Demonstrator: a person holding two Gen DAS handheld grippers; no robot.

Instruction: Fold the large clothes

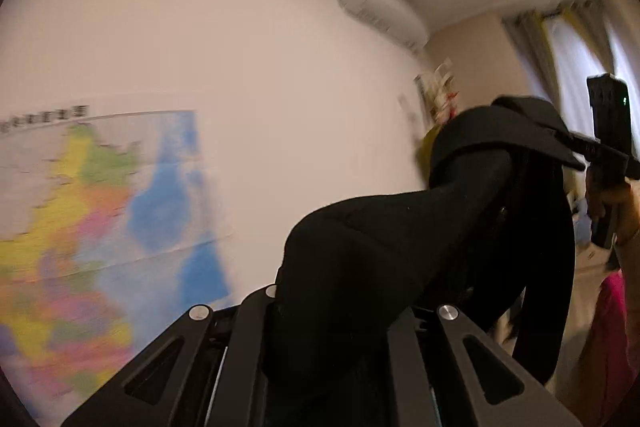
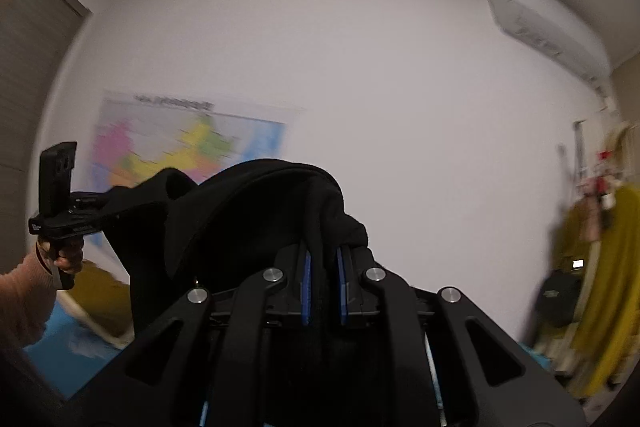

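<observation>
Both my grippers clamp black garment (image 2: 256, 211): left gripper (image 1: 336, 311) lower centre, right gripper (image 2: 322, 267) lower centre; garment hangs between.

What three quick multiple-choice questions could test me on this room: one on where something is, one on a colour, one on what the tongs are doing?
1. Where is the map?
A. on the wall
B. on the floor
C. on the door

2. What colour is the garment?
A. white
B. black
C. red

3. What are the right tongs doing?
A. standing wide open
B. shut on the garment
C. shut on a cup

Key: 1 A, the map hangs flat on the white wall. 2 B, the cloth is black in both views. 3 B, black cloth is pinched between the blue pads.
</observation>
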